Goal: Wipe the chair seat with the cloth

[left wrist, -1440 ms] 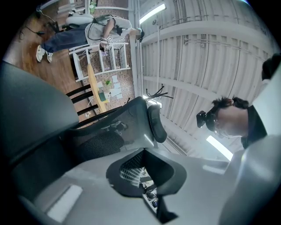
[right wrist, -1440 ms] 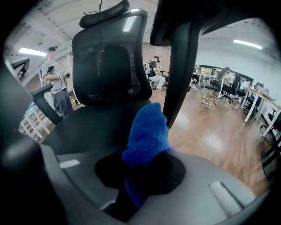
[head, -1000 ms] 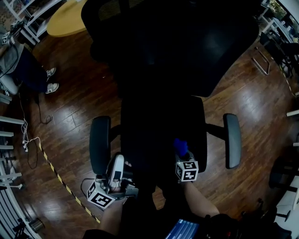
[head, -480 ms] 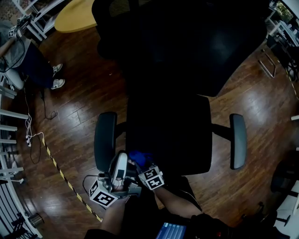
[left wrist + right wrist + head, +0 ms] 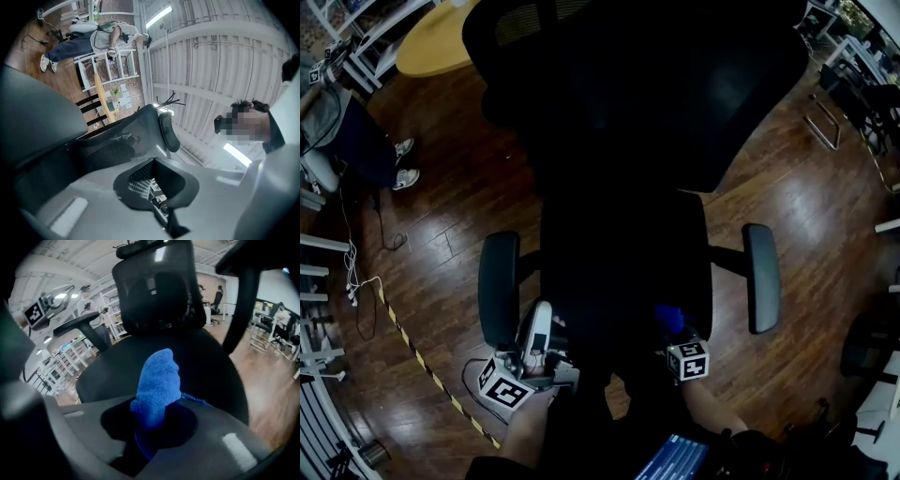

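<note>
The black office chair seat [image 5: 623, 262] fills the middle of the head view, under its tall backrest [image 5: 656, 84]. A blue cloth [image 5: 667, 320] lies against the seat's front right part, and my right gripper [image 5: 674, 333] is shut on it. In the right gripper view the cloth [image 5: 157, 385] sticks out between the jaws over the seat [image 5: 206, 366]. My left gripper [image 5: 538, 323] hovers by the seat's front left corner, beside the left armrest [image 5: 499, 289]. It points upward, and in the left gripper view the left gripper [image 5: 157, 190] is shut on nothing.
The right armrest [image 5: 761, 278] juts out over the wooden floor. A person [image 5: 352, 141] stands at the far left near white racks. A yellow round table [image 5: 441, 37] is at the back left. Black-yellow tape [image 5: 412, 347] and cables cross the floor at left.
The right gripper swept the cloth from the seat's front right to its front left, then back to the front right. The left gripper has barely moved.
</note>
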Available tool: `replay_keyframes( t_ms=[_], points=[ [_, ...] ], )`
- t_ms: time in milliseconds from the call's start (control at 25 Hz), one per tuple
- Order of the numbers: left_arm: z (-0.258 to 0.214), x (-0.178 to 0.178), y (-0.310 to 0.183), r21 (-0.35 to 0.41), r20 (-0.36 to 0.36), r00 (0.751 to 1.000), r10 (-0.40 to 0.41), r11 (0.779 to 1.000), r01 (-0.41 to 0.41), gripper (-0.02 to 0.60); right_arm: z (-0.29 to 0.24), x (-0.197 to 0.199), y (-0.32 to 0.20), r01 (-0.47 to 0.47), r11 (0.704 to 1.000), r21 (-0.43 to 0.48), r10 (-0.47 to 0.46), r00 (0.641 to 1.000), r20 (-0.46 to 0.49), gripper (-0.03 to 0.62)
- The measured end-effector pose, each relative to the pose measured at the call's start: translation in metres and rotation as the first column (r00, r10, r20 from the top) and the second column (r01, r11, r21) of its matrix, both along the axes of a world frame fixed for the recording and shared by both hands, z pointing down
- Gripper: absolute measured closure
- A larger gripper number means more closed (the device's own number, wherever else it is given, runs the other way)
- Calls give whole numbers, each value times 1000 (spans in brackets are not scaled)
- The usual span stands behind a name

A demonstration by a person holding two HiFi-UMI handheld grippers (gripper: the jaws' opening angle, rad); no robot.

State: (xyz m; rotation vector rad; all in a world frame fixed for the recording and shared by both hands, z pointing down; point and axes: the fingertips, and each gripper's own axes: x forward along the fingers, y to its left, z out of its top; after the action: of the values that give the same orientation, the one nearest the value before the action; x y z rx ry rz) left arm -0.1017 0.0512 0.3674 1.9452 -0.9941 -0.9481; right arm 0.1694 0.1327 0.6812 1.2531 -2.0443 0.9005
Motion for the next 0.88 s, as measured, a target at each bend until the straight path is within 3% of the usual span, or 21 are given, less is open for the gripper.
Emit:
replay_keyframes(
  t_ms=[80,160,480,640,760,880],
  points=[
    [1,2,-3,-2,0,1000,4,1000,-4,586,-5,47,-4,-91,996,17,92,995,-30,514],
    [1,4,-3,-2,2,1000,8,1000,-8,586,-10,69,-7,-135,990,32,137,989,-48,514],
    [2,13,-5,-3,1,1000,7,1000,-7,586,-18,80,-21,-194,980,51,198,974,-107,514],
    [6,7,-9,-3,-7,1000,-9,1000,9,586,-39,14,-96,-133,983,123,132,991,15,513],
    [13,0,-16,-5,-18,1000,-24,1000,24,586,-48,-70,-176,-21,984,179,3,995,99,514],
    [20,1,-22,-5,-16,1000,-20,1000,20,586,-48,-158,-240,120,971,205,-147,982,119,514]
  ],
)
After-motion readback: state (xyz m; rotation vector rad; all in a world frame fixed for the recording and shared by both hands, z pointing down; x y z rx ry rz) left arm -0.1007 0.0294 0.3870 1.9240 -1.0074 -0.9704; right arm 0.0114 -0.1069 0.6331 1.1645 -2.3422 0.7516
